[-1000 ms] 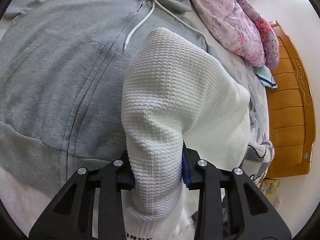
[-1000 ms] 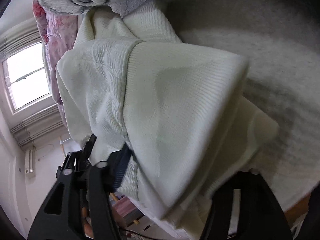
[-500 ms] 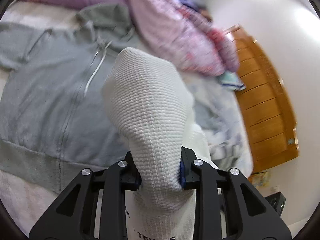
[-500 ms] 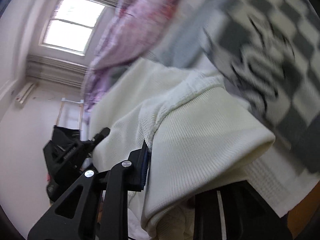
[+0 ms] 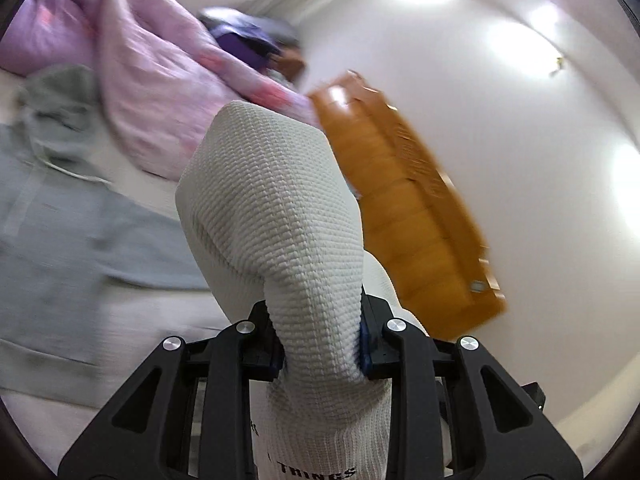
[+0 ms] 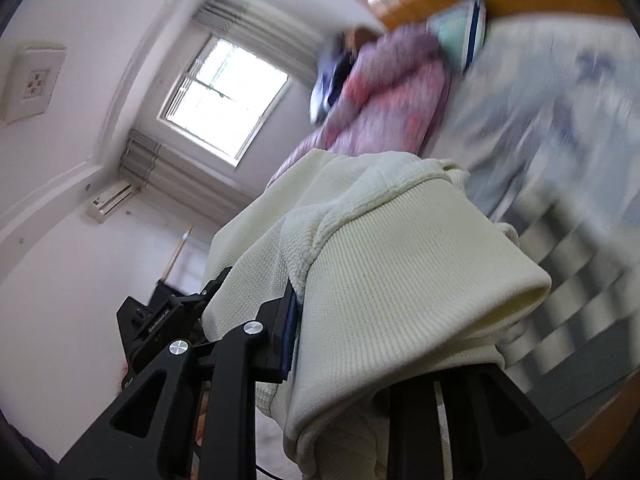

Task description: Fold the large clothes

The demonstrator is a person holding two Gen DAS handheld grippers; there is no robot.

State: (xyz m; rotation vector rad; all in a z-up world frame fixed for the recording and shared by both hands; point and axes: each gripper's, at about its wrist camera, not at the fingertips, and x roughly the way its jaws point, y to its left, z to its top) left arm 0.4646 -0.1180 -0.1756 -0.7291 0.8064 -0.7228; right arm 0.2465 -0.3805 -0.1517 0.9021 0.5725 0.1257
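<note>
White knit sweater (image 5: 276,216) pinched in L gripper (image 5: 320,344) & R gripper (image 6: 340,332).

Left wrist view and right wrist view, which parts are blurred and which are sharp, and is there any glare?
Left wrist view: the white knit sweater in the left hand-held gripper is sharp; the grey hoodie, pink quilt and wooden headboard are motion-smeared, with bright glare patches on the wall. Right wrist view: the sweater is crisp, the checked blanket streaked, the window blown out.
</note>
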